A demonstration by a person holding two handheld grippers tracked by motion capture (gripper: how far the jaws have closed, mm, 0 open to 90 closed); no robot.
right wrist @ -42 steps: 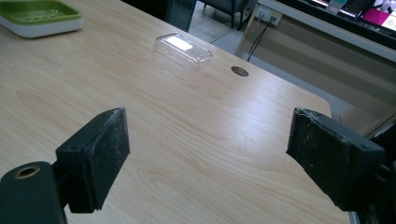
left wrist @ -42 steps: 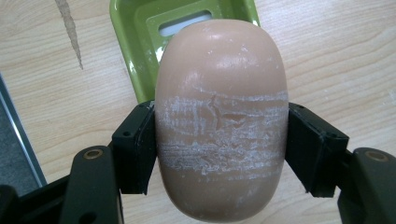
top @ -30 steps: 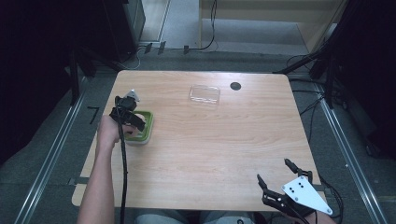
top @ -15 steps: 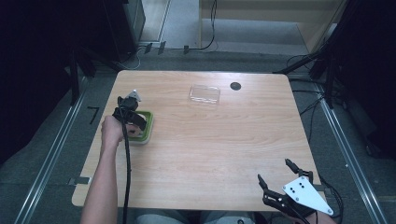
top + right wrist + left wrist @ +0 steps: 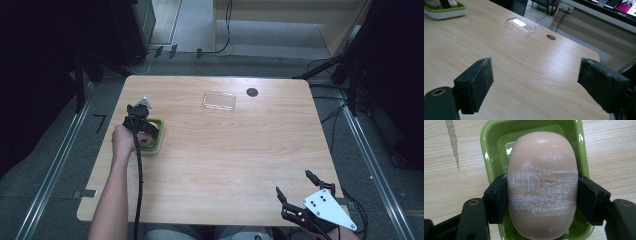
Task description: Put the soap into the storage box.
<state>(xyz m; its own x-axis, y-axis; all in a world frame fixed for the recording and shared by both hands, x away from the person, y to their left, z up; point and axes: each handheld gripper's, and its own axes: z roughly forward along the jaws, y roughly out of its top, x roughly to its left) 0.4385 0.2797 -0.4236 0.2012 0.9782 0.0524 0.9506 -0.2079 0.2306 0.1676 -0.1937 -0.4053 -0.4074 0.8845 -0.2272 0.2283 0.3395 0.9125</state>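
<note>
Clamping the soap bar (image 5: 542,185) — green dish (image 5: 487,150) half hidden — left claw (image 5: 541,195); right claw (image 5: 536,87) wide.

From my high view the left gripper (image 5: 141,120) hides most of the soap dish (image 5: 159,131); in its own view the soap (image 5: 542,185) seems cut off below.
</note>
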